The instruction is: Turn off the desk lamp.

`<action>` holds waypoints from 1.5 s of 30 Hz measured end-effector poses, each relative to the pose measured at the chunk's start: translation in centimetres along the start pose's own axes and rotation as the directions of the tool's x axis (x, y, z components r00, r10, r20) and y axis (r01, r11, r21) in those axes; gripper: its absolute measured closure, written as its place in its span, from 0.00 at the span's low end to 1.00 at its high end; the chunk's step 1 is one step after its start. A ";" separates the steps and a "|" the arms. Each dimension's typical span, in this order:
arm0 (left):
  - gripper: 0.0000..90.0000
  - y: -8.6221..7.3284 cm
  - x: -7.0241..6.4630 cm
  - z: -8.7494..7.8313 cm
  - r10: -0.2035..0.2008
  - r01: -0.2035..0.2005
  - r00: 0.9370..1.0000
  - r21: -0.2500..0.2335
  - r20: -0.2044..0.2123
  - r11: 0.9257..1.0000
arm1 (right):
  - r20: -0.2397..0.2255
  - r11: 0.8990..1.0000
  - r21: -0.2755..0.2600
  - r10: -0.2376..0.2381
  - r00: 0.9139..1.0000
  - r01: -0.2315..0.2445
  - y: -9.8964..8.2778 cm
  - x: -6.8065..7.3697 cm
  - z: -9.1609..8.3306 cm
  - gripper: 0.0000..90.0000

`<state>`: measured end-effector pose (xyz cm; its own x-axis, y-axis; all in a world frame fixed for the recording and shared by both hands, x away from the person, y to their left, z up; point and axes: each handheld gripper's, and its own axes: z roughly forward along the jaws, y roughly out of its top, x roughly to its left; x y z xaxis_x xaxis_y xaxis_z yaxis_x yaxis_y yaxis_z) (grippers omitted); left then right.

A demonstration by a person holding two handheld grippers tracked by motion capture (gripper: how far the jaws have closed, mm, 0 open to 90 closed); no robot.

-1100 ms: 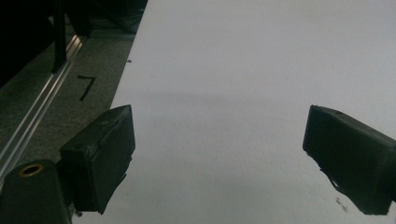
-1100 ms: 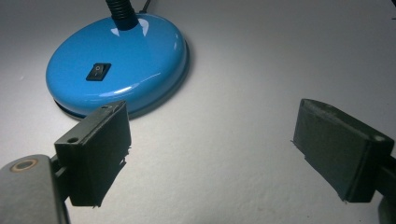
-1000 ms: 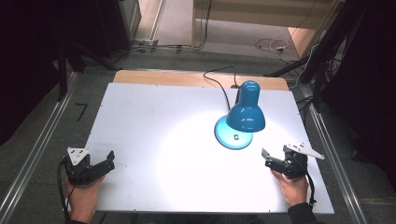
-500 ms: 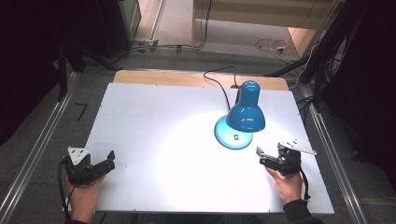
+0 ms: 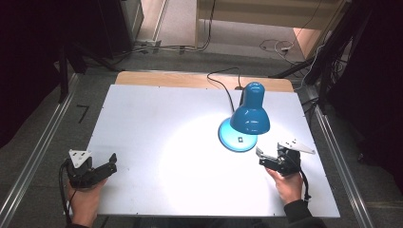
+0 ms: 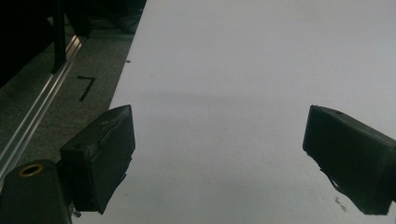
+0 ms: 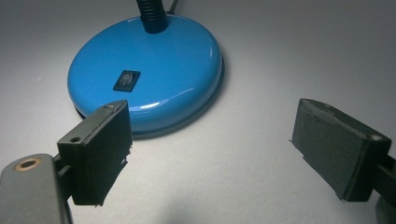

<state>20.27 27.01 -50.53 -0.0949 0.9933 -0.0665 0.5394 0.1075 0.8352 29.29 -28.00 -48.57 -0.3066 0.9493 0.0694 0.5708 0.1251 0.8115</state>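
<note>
A blue desk lamp (image 5: pixel 250 113) stands lit on the white table (image 5: pixel 157 114), its round base (image 5: pixel 236 138) at the right of centre and its shade bent over it. The base (image 7: pixel 154 70) carries a black rocker switch (image 7: pixel 126 80). My right gripper (image 5: pixel 260 157) is open, just right of and in front of the base, with its jaws wide apart and nothing between them (image 7: pixel 212 149). My left gripper (image 5: pixel 113 162) rests open near the table's front left corner, jaws spread over bare table (image 6: pixel 219 158).
The lamp's black cable (image 5: pixel 222 80) runs off the table's far edge. A wooden strip (image 5: pixel 190 78) borders the far side. Metal rails (image 5: pixel 33 156) flank the table on both sides. A bright pool of light (image 5: pixel 190 152) lies left of the lamp base.
My right gripper has moved left and slightly away from me, closer to the lamp base. The left gripper has stayed in place.
</note>
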 end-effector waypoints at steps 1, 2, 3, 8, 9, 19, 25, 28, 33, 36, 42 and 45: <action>0.11 0.0 0.0 0.0 -0.001 0.001 1.000 0.000 0.000 1.000 | 0.000 1.000 0.000 0.000 1.000 0.000 0.0 0.0 0.0 0.12; 0.11 0.0 0.0 0.0 -0.001 0.001 1.000 -0.001 0.000 1.000 | -0.002 1.000 0.001 0.000 1.000 0.000 0.0 0.1 0.0 0.12; 0.11 0.0 0.0 0.0 -0.001 0.001 1.000 0.000 -0.001 1.000 | -0.005 1.000 0.001 0.003 1.000 -0.003 0.1 0.1 0.1 0.12; 0.11 0.0 0.0 0.0 -0.001 0.001 1.000 0.003 0.000 1.000 | -0.007 1.000 0.005 0.001 1.000 -0.001 0.1 0.4 0.4 0.13; 0.11 0.0 0.0 0.0 -0.001 0.001 1.000 0.003 0.000 1.000 | -0.007 1.000 0.005 0.001 1.000 -0.001 0.1 0.4 0.4 0.13; 0.11 0.0 0.1 0.0 -0.002 0.002 1.000 0.001 0.001 1.000 | -0.015 1.000 0.004 -0.013 1.000 0.013 0.5 1.0 1.0 0.14; 0.11 0.0 0.0 -0.1 -0.001 0.001 1.000 -0.003 0.004 1.000 | -0.012 1.000 0.002 -0.012 1.000 0.012 0.7 1.3 1.2 0.16; 0.11 0.0 0.0 -0.1 0.000 0.000 1.000 -0.004 0.005 1.000 | -0.016 1.000 0.001 -0.012 1.000 0.012 0.7 1.5 1.3 0.16; 0.11 0.0 0.0 -0.1 -0.002 0.002 1.000 -0.003 0.005 1.000 | -0.003 1.000 -0.013 -0.014 1.000 0.014 0.8 1.8 1.5 0.25; 0.11 0.0 0.0 -0.1 -0.002 0.002 1.000 -0.004 0.006 1.000 | -0.012 1.000 -0.013 -0.026 1.000 0.026 0.8 2.1 1.7 0.27; 0.11 0.0 0.0 -0.1 0.000 0.000 1.000 0.001 0.003 1.000 | -0.015 0.999 -0.012 -0.031 0.999 0.030 0.9 2.6 2.0 0.30; 0.11 0.0 0.0 -0.1 -0.001 0.001 1.000 -0.003 0.005 1.000 | -0.010 0.999 -0.012 -0.039 0.999 0.039 1.0 2.8 2.2 0.32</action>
<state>20.22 26.98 -50.43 -0.0915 0.9934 -0.0698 0.5365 0.1082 0.8369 30.69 -24.56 -48.84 -0.3364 0.9407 0.0440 0.5495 0.1581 0.8204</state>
